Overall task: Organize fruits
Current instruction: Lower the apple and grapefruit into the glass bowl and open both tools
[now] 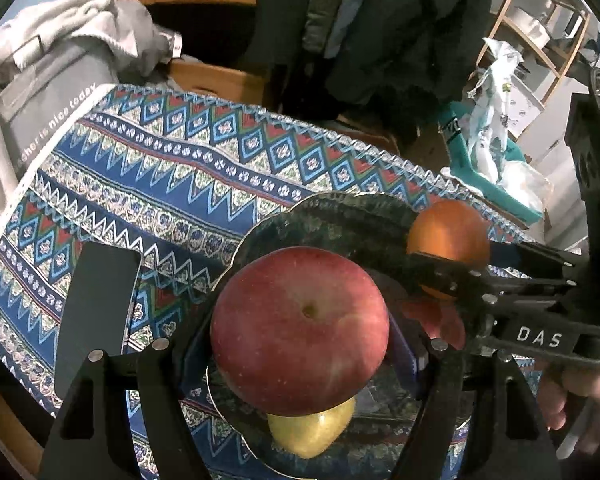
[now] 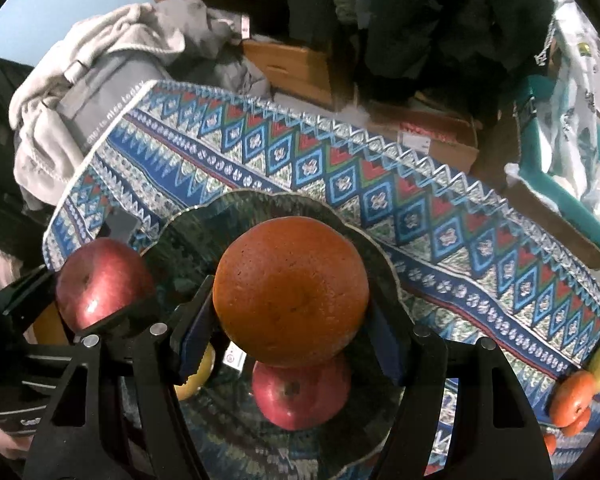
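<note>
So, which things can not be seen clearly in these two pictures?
- Yellow fruit, left wrist view: mostly hidden under the held red apple.
- Second apple, right wrist view: top covered by the held orange.
- Fruits at the table edge, right wrist view: cut off by the lens rim.

Glossy smooth red apple (image 1: 300, 330), dimpled matt orange (image 2: 291, 290), woven patterned tablecloth (image 1: 172, 184), glassy dark plate (image 2: 204, 232)

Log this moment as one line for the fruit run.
left gripper: shut on red apple | right gripper: shut on orange | both over dark plate
</note>
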`<control>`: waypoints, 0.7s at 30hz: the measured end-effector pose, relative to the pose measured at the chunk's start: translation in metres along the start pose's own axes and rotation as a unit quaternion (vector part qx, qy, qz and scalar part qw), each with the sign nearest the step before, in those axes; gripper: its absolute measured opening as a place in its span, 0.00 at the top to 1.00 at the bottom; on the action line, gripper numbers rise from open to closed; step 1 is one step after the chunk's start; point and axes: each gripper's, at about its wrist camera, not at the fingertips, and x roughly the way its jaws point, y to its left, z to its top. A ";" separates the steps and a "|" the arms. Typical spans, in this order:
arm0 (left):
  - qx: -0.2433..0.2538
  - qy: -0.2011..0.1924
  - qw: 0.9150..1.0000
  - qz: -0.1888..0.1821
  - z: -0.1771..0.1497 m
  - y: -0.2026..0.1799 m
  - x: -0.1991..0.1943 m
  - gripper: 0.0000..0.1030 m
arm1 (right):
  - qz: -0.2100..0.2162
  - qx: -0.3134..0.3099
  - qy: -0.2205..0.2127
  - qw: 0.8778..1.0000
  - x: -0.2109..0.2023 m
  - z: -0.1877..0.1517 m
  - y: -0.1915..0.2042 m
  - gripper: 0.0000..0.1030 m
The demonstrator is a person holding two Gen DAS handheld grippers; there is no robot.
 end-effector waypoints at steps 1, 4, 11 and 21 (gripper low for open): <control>-0.002 0.002 1.000 0.002 0.000 0.001 0.002 0.26 | 0.001 0.001 0.003 1.000 0.003 0.000 0.000 0.32; -0.007 0.013 1.000 0.004 -0.001 0.005 0.011 0.25 | -0.002 0.004 0.009 1.000 0.011 0.000 0.001 0.32; -0.012 0.036 0.999 0.002 -0.003 0.009 0.027 0.25 | 0.002 0.020 0.025 0.999 0.026 -0.001 -0.005 0.32; -0.032 0.037 0.999 0.003 -0.003 0.013 0.028 0.26 | 0.009 0.035 0.032 0.999 0.029 -0.001 -0.010 0.31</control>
